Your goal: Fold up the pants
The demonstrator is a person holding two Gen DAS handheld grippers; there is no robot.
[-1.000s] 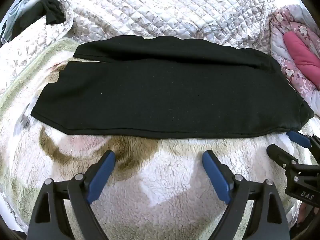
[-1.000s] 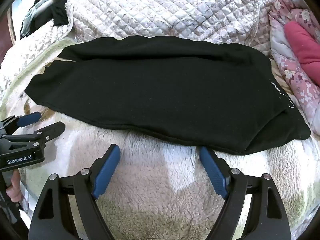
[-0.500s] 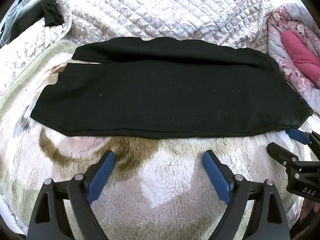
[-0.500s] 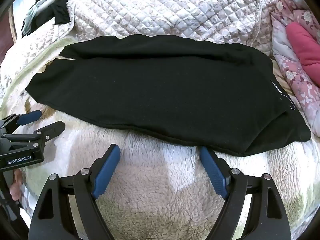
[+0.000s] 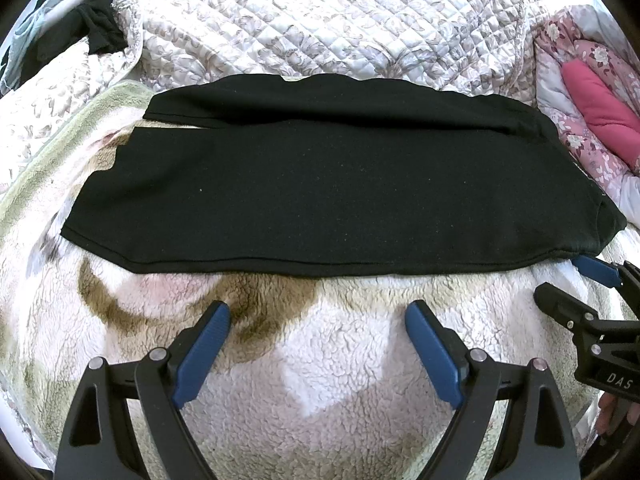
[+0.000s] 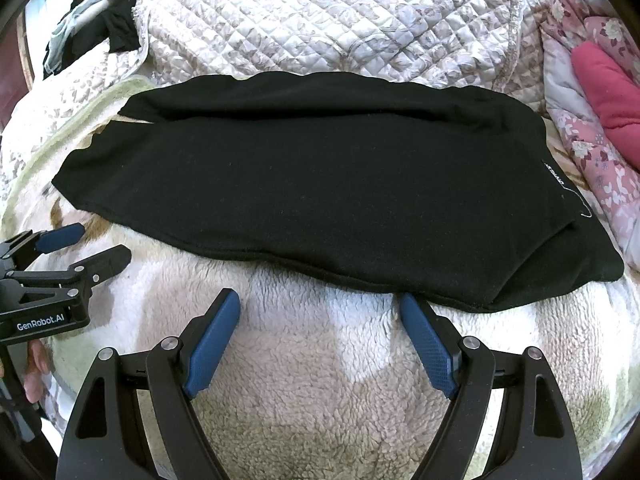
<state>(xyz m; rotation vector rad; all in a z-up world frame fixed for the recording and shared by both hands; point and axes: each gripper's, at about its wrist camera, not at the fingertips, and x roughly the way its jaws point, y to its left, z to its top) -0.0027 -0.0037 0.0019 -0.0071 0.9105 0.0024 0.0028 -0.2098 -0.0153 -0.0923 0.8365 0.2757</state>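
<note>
Black pants [image 5: 332, 184] lie flat across a fluffy blanket, one leg folded over the other, leg ends at the left and waist at the right; they also show in the right wrist view [image 6: 320, 192]. My left gripper [image 5: 318, 316] is open and empty, just short of the pants' near edge. My right gripper [image 6: 320, 304] is open and empty, its right fingertip [image 6: 408, 304] at the near edge of the pants by the waist end. Each gripper shows in the other's view: the right one [image 5: 568, 284] and the left one [image 6: 96, 246].
The fluffy white, brown and green blanket [image 5: 320, 360] covers the bed. A quilted cover [image 5: 320, 20] is bunched behind the pants. Pink floral bedding [image 5: 592, 120] lies at the right. Dark clothes [image 5: 92, 28] hang at the far left.
Both grippers stay open and nearly still. The view has shifted only slightly, with the pants lying as before.
</note>
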